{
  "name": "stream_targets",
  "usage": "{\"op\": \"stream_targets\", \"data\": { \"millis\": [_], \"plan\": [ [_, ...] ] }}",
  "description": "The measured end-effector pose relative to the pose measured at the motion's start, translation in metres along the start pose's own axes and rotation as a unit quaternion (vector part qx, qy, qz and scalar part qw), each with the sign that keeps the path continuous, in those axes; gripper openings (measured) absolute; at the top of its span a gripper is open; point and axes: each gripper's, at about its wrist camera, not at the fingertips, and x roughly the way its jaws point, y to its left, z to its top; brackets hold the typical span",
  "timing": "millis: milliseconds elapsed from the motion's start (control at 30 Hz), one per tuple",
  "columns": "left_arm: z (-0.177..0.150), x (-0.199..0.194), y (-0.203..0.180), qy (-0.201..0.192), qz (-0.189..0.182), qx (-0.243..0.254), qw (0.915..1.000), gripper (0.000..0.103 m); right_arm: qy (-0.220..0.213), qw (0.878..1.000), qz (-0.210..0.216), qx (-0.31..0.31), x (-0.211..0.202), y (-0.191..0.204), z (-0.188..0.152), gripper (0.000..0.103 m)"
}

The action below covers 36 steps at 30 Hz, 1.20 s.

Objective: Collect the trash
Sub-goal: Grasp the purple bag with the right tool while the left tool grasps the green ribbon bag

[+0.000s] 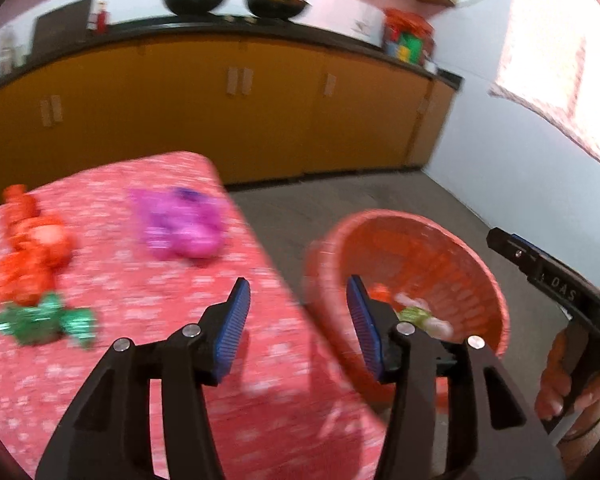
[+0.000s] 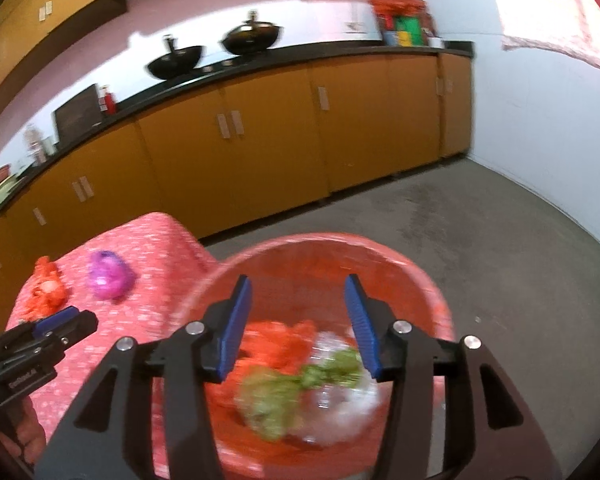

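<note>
Left tool (image 1: pixel 298 320): we see it wide open, holding nothing, lower centre.
Right tool (image 2: pixel 298 320): wide open, empty, over the round orange plastic basket (image 2: pixel 380 246).
Trash: crumpled magenta wrapper (image 1: pixel 184 226) on the pink-clothed desk (image 1: pixel 204 360), upper left.

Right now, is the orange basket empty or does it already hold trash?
Not empty: the orange basket holds crumpled orange, green and clear wrappers.

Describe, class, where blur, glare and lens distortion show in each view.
Left wrist: motion blur smears the wrappers and orange basket; window overexposed; counter bowed by fisheye. Right wrist: trash in the basket is blurred; cabinets sharper but curved.
</note>
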Motion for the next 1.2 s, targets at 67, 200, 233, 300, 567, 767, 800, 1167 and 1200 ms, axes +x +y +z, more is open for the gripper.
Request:
{"op": "stream_targets", "data": {
  "millis": [67,200,233,300,567,767,800,1167,1200],
  "plan": [
    [-0.004,-0.014,0.022,-0.013,0.026,-0.008,0.9995,0.054,0.002,1.0,0.02,-0.014,0.003,0.023,0.002,0.053],
    [-0.015,-0.045,0.078,-0.035,0.101,-0.025,0.994,0.056,0.012,0.997,0.061,-0.054,0.02,0.085,0.003,0.055],
    [-0.017,-0.05,0.09,-0.038,0.115,-0.028,0.9922,0.058,0.017,0.996,0.07,-0.061,0.025,0.1,0.002,0.055],
    [-0.02,-0.06,0.113,-0.043,0.14,-0.039,0.9884,0.059,0.026,0.993,0.083,-0.075,0.037,0.127,-0.001,0.057],
    [-0.036,-0.084,0.197,-0.056,0.198,-0.104,0.9731,0.062,0.04,0.986,0.079,-0.143,0.089,0.216,-0.01,0.07],
    [-0.044,-0.088,0.218,-0.073,0.2,-0.112,0.9708,0.066,0.024,0.987,0.038,-0.157,0.126,0.248,-0.004,0.085],
    [-0.044,-0.087,0.22,-0.074,0.198,-0.112,0.9709,0.066,0.032,0.986,0.031,-0.162,0.134,0.251,-0.004,0.085],
    [-0.04,-0.07,0.21,-0.067,0.153,-0.092,0.9816,0.067,0.075,0.983,0.038,-0.166,0.154,0.254,-0.015,0.036],
    [-0.039,-0.068,0.207,-0.066,0.148,-0.09,0.9827,0.067,0.075,0.982,0.043,-0.167,0.15,0.254,-0.017,0.034]
  ]
}}
